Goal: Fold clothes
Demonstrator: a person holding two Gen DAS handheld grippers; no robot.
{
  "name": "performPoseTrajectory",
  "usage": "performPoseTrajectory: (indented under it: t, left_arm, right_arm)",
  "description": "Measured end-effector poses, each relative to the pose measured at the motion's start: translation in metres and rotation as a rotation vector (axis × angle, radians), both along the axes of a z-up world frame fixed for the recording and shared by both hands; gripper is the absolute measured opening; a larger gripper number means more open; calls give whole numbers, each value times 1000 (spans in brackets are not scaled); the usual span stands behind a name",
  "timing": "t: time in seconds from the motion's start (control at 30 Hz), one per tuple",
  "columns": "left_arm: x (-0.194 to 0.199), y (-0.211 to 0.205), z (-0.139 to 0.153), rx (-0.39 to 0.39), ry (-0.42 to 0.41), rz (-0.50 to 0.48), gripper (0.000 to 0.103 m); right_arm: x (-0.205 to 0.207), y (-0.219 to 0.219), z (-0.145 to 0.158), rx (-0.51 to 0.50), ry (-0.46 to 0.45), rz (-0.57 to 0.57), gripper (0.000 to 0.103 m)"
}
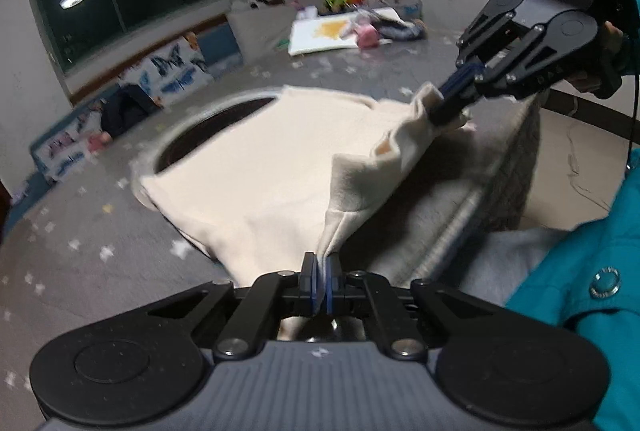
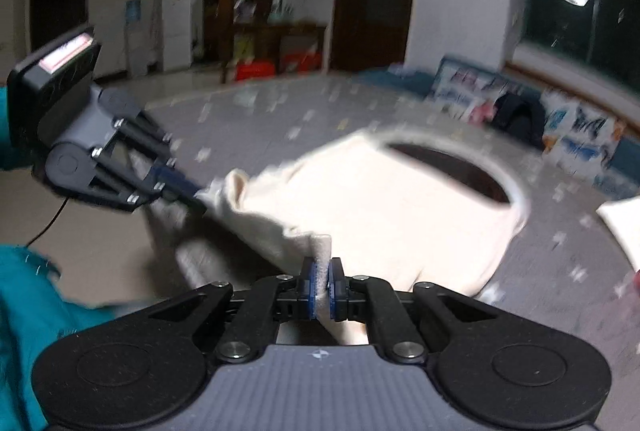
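two grippers hold one cream garment [image 1: 280, 167] over the grey star-print bed [image 1: 72, 231]. our left gripper [image 1: 321, 271] is clenched on a bunched corner of the cloth at the near edge, pads pressed together with fabric between them. our right gripper [image 1: 448, 103] pinches another corner, lifted off the bed near the mattress edge [image 1: 460, 227]. in the right wrist view the right gripper [image 2: 322, 281] bites a fold of the same garment [image 2: 400, 215], and the left gripper [image 2: 192, 193] grips its far corner. the garment's far part lies on the bed, its dark-lined opening [image 1: 216, 127] facing away from us. a teal sleeve [image 1: 580, 271] shows at the right. both views are blurred.
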State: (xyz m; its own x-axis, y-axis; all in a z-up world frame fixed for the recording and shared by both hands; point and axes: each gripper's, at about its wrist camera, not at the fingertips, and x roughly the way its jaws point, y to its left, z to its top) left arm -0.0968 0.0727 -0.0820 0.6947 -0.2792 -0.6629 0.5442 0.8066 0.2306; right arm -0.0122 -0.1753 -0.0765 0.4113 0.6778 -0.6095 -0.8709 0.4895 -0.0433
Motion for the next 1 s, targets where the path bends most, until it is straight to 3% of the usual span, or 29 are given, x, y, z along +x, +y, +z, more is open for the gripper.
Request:
performPoseTrajectory:
  t: [0.43, 0.7, 0.87, 1.0]
  left_arm:
    - [-5, -4, -4, -3, -7, 0, 7]
    - [-6, 0, 0, -38, -17, 9, 3]
    - [14, 9, 19, -77, -49, 50, 3]
    - [52, 16, 42, -98, -74, 91, 3]
  right_arm:
    - [-14, -3, -8, -39, -20, 19, 7]
    - [-15, -2, -7, -47, -6, 30, 7]
    - [1, -1, 12, -12, -24, 4, 6]
    - [35, 4, 35, 35, -27, -24, 6]
